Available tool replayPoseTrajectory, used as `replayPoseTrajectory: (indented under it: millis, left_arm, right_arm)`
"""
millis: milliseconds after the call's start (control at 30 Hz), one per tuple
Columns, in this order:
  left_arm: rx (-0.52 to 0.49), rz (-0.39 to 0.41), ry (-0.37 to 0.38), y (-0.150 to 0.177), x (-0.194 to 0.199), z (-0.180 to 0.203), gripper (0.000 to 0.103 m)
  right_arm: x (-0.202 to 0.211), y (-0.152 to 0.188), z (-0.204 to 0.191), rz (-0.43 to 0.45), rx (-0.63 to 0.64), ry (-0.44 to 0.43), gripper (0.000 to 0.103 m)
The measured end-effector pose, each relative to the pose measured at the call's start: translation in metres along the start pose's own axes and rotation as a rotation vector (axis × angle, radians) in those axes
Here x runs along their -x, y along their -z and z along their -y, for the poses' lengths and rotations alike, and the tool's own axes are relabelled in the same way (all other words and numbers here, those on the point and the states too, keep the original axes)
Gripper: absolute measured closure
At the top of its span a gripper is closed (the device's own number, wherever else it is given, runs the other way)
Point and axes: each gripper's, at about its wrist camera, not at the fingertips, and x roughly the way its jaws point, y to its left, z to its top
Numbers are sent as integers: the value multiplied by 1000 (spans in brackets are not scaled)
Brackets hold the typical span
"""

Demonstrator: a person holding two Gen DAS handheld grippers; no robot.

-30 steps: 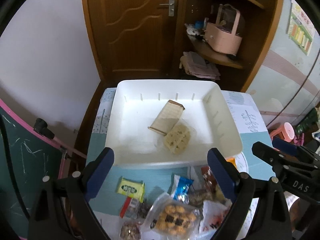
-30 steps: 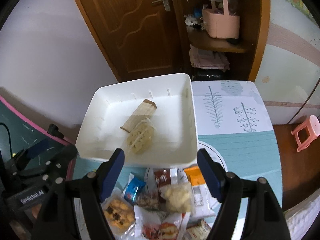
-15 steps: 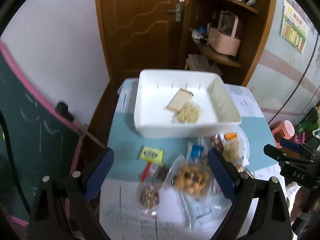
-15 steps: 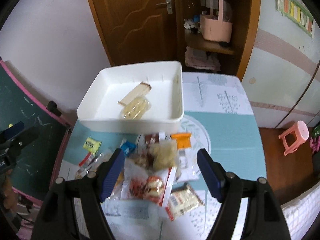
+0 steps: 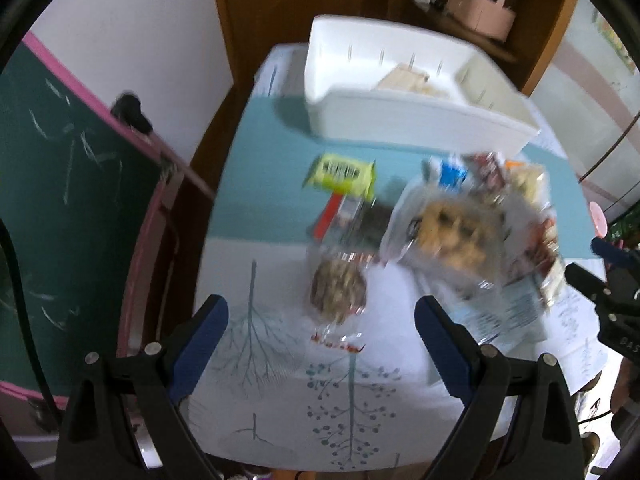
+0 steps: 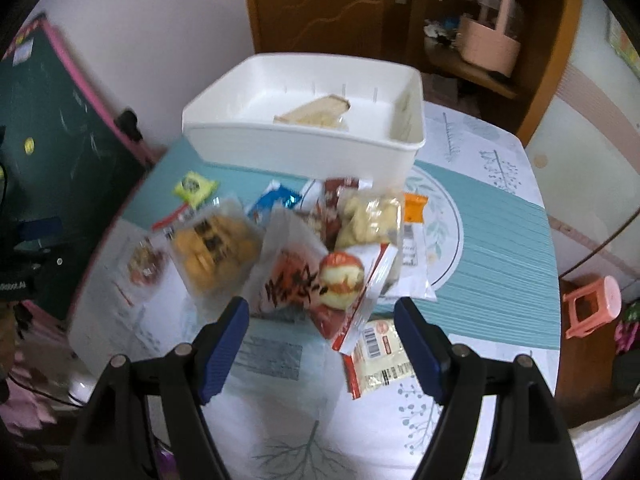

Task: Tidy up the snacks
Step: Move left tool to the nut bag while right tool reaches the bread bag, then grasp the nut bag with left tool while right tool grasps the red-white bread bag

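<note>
step: looks like the reach-for-the-next-snack part. The white bin (image 6: 304, 148) already has a couple of biscuit packs (image 6: 316, 114) in it, and most of the pile (image 6: 304, 248) is still out on the table (image 6: 500, 240), just in front of the bin.

left gripper (image 5: 320, 320): jaws wide apart, nothing in them, pointing down at a small clear nut pack (image 5: 338, 290) that sits by itself at the near-left edge of the pile. That view is blurry, so I can't read any labels.

right gripper (image 6: 322, 318): jaws also spread, empty, hanging over a red-and-white pouch (image 6: 320, 280) that's propped up on top of the heap.

next move: my guess is each one drops onto the pack below it and closes. The nut pack lies flat, so it probably needs a low pinch across the wrapper. The pouch stands up and should be easier to nip by an edge.

other snacks: a yellow-green packet (image 5: 340, 172) lies apart near the bin. A big cookie bag (image 6: 216, 248) and a blue packet (image 6: 276, 200) overlap in the middle.

edges: the near table edge is close under both grippers. A pale packet (image 6: 380, 356) sits near it, so a careless sweep could knock it off.

open room: bare cloth to the right of the pile, and plenty of free floor inside the bin. The left side is tight, with a chalkboard (image 5: 60, 200) right beside the table.
</note>
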Motion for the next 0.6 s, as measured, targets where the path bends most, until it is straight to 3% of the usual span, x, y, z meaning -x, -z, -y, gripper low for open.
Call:
replayPoseTrajectory:
  millis: [300, 600]
  left_arm:
    - [62, -120, 7, 10, -74, -6, 9]
    - [86, -132, 19, 0, -105, -1, 9]
  right_arm:
    - [-39, 4, -28, 1, 238, 132, 28]
    - [-70, 6, -48, 1, 396, 206, 22]
